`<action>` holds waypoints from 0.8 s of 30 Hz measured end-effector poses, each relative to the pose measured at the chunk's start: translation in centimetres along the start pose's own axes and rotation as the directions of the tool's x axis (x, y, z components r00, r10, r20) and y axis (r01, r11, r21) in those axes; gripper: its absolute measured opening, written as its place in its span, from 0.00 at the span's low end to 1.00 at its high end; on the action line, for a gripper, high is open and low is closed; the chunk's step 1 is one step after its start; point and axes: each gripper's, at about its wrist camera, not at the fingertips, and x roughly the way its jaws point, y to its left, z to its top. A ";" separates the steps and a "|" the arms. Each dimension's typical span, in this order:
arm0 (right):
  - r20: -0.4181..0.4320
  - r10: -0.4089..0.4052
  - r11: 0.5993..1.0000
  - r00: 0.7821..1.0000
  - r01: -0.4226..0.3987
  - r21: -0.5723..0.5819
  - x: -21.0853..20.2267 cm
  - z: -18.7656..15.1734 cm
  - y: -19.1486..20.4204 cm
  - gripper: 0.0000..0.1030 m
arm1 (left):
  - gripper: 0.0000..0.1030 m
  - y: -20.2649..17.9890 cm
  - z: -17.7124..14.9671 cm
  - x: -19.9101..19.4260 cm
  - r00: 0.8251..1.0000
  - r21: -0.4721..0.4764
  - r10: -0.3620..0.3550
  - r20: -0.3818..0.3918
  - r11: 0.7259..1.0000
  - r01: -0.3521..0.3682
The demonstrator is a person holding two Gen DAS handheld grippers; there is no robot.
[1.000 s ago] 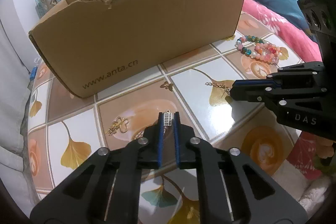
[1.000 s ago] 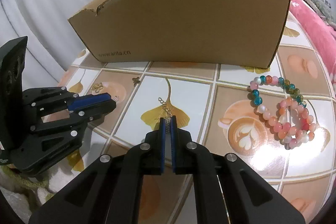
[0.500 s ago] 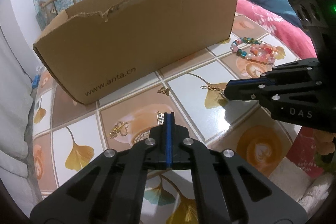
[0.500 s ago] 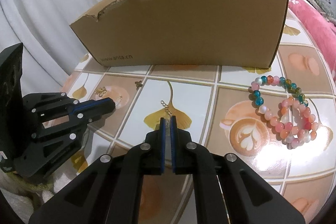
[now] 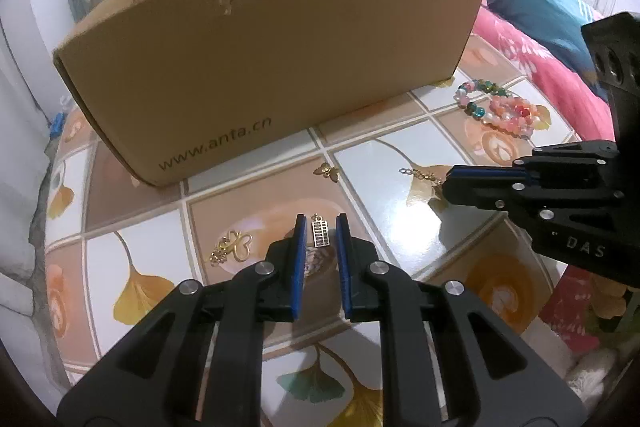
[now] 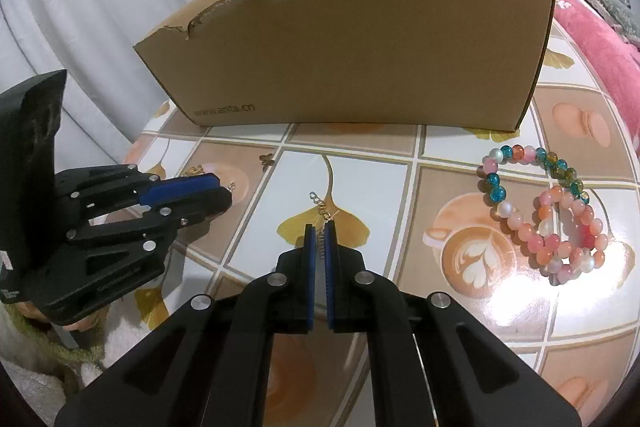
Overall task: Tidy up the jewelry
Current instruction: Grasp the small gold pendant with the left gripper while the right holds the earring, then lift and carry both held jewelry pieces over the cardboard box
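A small silver ladder-shaped pendant (image 5: 320,235) lies flat on the tiled table (image 5: 384,199) between the blue pads of my left gripper (image 5: 321,223). Those jaws are opening and neither pad presses on the pendant. In the right wrist view the left gripper (image 6: 229,195) shows from the side. My right gripper (image 6: 319,237) is shut on the near end of a thin gold chain (image 6: 320,205), whose far end trails across the table. The left wrist view shows the right gripper (image 5: 447,183) at the chain (image 5: 418,174).
A torn brown cardboard box (image 5: 272,67) stands behind the jewelry. Beaded bracelets (image 6: 556,223) lie at the right. A small butterfly charm (image 5: 329,171) and a gold looped brooch (image 5: 234,247) lie near the left gripper. A pink blanket (image 5: 532,59) lies beyond the table's right edge.
My left gripper closed beside the pendant, then opened, and the pendant now lies between its pads. The right gripper kept still, shut on the chain.
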 end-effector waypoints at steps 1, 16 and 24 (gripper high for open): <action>0.000 0.000 1.000 1.000 0.000 0.000 0.0 0.0 0.0 0.04 | 0.13 0.0 0.0 0.0 1.000 0.002 0.000 0.000 1.000 0.000; 0.014 0.012 1.000 1.000 -0.012 0.014 -0.2 0.1 -0.6 0.04 | 0.04 -0.8 -0.1 0.1 0.999 0.059 0.027 0.018 0.998 -0.028; 0.042 0.034 0.999 0.999 -0.035 0.018 -1.9 0.4 -0.7 0.04 | 0.04 -0.9 -0.2 -2.5 0.996 0.073 0.048 0.080 0.996 -0.054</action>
